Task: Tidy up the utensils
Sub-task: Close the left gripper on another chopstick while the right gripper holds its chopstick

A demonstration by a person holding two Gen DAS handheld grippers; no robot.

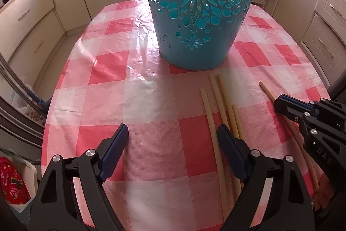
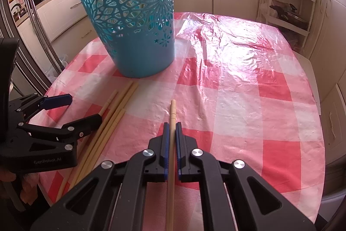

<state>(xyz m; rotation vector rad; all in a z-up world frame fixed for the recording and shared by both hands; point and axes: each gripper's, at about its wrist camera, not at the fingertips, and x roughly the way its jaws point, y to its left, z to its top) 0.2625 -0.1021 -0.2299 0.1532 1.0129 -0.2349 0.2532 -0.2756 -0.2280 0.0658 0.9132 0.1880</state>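
Right gripper is pinching one pale wooden chopstick, probably heading for the teal cut-out plastic basket; left gripper is hanging spread wide over the bench.

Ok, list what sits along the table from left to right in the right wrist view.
Left gripper → loose bundle of chopsticks → single chopstick clamped in the right gripper → bare checkered tablecloth.

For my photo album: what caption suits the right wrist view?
Right gripper shut on one pale wooden chopstick before a teal cut-out plastic basket on a red-checked tablecloth.
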